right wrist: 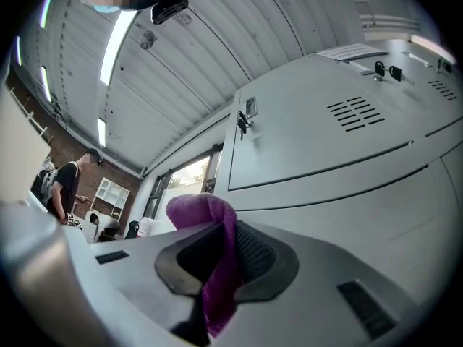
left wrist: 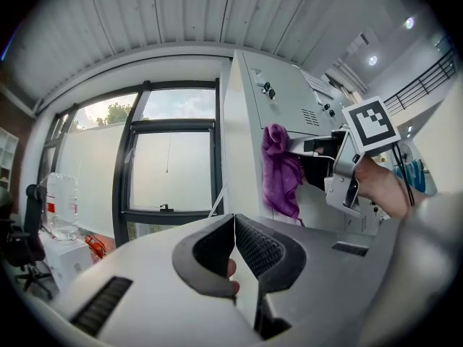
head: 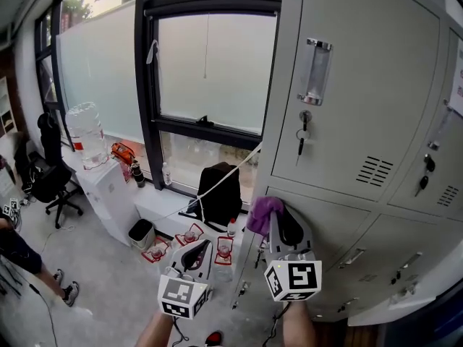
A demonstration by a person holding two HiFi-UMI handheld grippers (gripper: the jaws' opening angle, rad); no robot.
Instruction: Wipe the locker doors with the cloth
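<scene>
the right gripper (head: 281, 221) is squeezing a soft, fuzzy purple cloth (head: 263, 212) between its two dark, ribbed pads. the jaws are pressing tight on it. a bunched lump of the cloth is sticking out past the tips, and a thin strip is hanging down between the pads. the strip's low end is hiding behind the gripper's grey body.

the cloth is sitting up by the top left corner of the lower locker door (head: 340, 230), just under the upper door (head: 362, 85). it is hard to tell if it is touching the metal.

both doors are looking flat, smooth and pale grey. the upper one is carrying a shiny, long handle (head: 315, 71), small keys (head: 303, 137) hanging from a lock, and a patch of thin vent slits (head: 374, 170). the lockers further right are getting cut off at the edge.

the left gripper (left wrist: 234, 219) is waiting lower down and to the left, near the window (head: 210, 63). its jaws are closing tip to tip, holding nothing.
</scene>
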